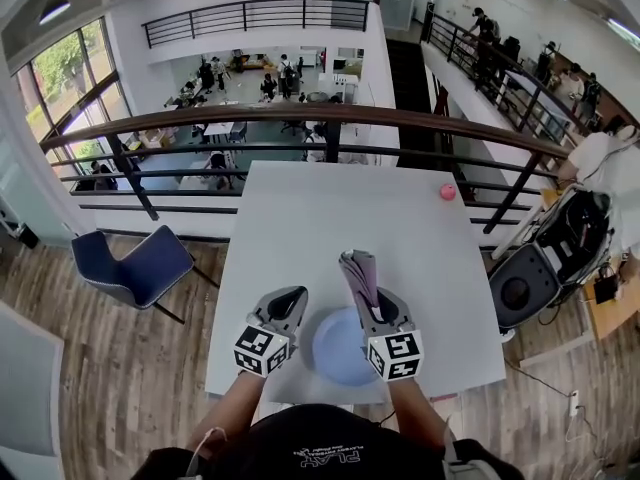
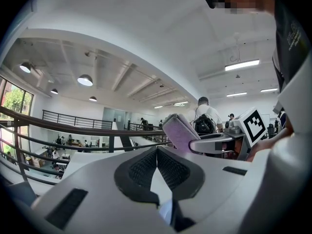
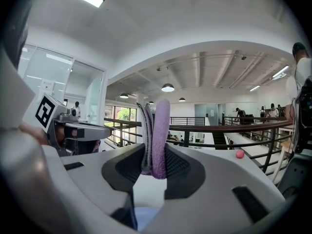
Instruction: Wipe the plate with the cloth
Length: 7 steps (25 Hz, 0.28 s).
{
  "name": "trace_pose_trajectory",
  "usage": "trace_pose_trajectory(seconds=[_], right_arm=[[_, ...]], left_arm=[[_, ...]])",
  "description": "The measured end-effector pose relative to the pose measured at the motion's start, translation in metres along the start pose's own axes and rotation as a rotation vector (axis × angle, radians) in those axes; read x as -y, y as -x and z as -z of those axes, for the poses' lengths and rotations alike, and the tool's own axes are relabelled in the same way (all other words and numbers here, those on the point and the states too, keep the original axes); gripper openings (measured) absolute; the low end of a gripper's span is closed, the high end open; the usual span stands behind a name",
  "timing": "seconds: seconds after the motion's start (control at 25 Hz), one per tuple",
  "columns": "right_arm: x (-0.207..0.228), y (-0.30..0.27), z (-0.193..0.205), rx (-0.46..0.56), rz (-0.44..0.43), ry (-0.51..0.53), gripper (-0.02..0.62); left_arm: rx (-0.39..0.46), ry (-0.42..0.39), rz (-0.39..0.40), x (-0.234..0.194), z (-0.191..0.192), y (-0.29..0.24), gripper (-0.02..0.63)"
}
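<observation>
a: entry, right gripper (image 3: 155, 154). state of the jaws?
b: clenched on the purple cloth (image 3: 159, 130). the cloth is folded and stands upright between the pads, most of it sticking out past the tips. a grey striped layer lies against its left face.
a: left gripper (image 2: 157, 151)?
b: jaws drawn together, pads meeting at the tips, nothing held between them. only a narrow wedge of gap shows further back.
a: plate location?
b: pale blue plate (image 1: 335, 356) lies flat on the white table (image 1: 330, 218), at the near edge, directly in front of the person. in the head view the left gripper sits at its left rim and the right gripper over its right part. cannot tell whether either touches it.
a: cloth against the plate?
b: not on it. in the head view the cloth points away from the person, past the plate's far rim. in the right gripper view it stands up against the railing (image 1: 300, 118) and ceiling.
a: other items?
b: a small pink ball (image 1: 447, 192) on the far right of the table, well apart from the plate. a blue chair (image 1: 140, 268) stands on the wood floor left of the table.
</observation>
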State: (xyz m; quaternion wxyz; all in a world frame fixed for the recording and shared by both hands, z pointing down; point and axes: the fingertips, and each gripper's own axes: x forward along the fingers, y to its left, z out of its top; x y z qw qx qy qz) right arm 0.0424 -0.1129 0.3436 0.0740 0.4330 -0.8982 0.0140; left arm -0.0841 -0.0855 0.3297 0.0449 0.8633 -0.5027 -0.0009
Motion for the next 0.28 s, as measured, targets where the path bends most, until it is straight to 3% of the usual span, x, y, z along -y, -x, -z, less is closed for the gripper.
trace_pose_trajectory(seconds=[0.28], right_arm=[[-0.0097,0.0010,-0.0089,0.008,-0.005,0.046,0.110]], left_arm=[[0.011,0.002,-0.009,-0.0022,0.0011,0.0033,0.014]])
